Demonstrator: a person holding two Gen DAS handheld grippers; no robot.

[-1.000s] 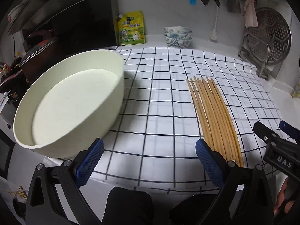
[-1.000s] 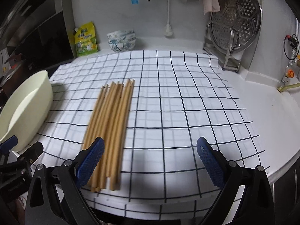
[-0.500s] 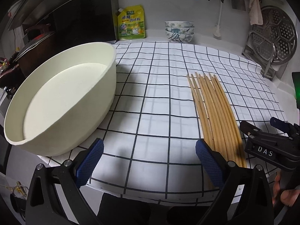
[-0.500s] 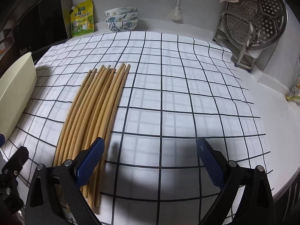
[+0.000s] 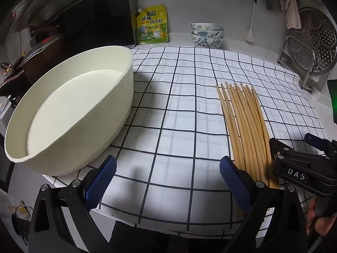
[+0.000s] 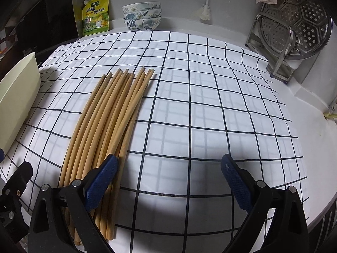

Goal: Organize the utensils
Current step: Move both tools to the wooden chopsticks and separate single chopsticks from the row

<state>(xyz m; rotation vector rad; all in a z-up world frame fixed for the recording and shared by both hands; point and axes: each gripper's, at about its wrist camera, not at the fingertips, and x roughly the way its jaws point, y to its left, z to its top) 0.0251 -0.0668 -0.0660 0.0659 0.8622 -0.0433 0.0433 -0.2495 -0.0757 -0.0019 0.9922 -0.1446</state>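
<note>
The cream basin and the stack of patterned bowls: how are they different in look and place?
The cream basin is one plain, wide, empty vessel; the patterned bowls are several small ones, nested, with blue floral marks. The basin stands on the checked cloth near the left gripper; the bowls stand off the cloth, by the back wall. Both are upright and round.

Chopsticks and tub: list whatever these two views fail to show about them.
- Chopsticks: near ends hidden in the right wrist view behind the right tongs; the left wrist view covers them with the left tongs. Exact count unclear where they overlap.
- Tub: cut off by the left edge in the right wrist view.
- Tub's far outer wall: hidden by its own rim in the left wrist view.
</note>
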